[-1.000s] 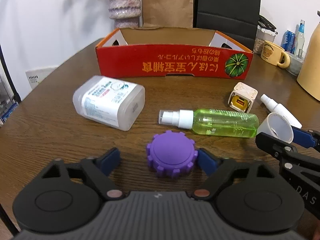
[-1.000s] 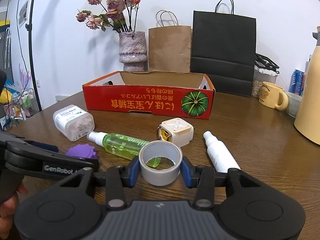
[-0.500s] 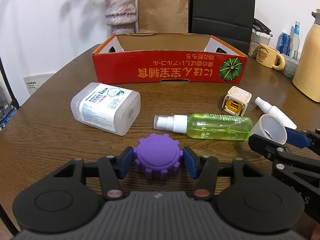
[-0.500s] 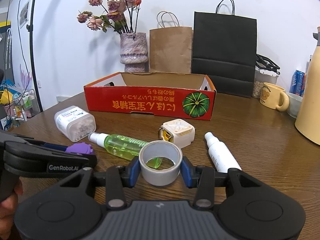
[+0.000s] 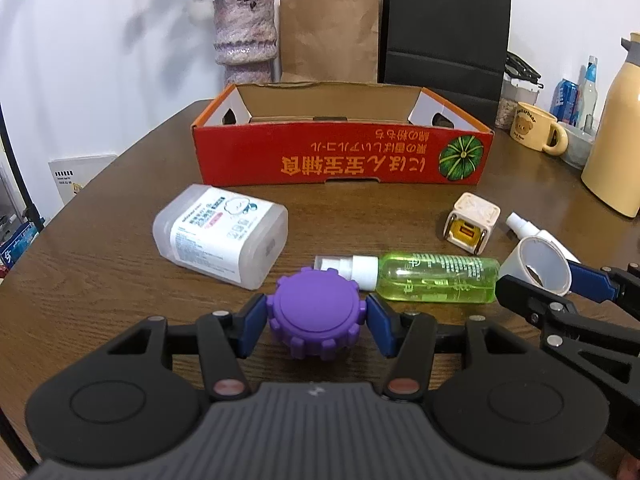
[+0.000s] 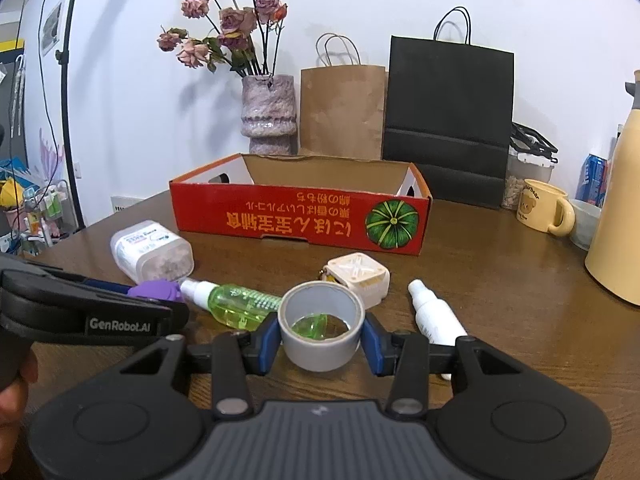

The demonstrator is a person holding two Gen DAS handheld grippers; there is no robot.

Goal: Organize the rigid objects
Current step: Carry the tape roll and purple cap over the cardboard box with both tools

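1. Clamped from both sides, a purple cap [image 5: 316, 317] with a toothed rim sits between the blue pads of the left gripper [image 5: 316, 322], low over the wooden table [image 5: 100, 280].
2. Jaws of the right gripper [image 6: 321, 334] are likewise closed on a grey tape roll [image 6: 321, 330], its open core facing up.
3. At 1 o'clock from the cap lies a green spray bottle [image 5: 424, 283] on its side, nozzle pointing toward the cap and just beside it.
4. At 10 o'clock from the cap rests a clear plastic tub [image 5: 222, 236] with a white label, lying flat.
5. Beyond the tape roll, at 1 o'clock in the right wrist view, stands a small cream cube [image 6: 358, 278]; a white spray bottle [image 6: 434, 316] lies at 2 o'clock.
6. At 12 o'clock, farther back, an open red cardboard box [image 5: 344, 160] with a printed green pumpkin waits well apart from both grippers.
7. Behind the box stand a vase of dried roses [image 6: 269, 114], a brown paper bag [image 6: 342, 110] and a black paper bag [image 6: 450, 120].
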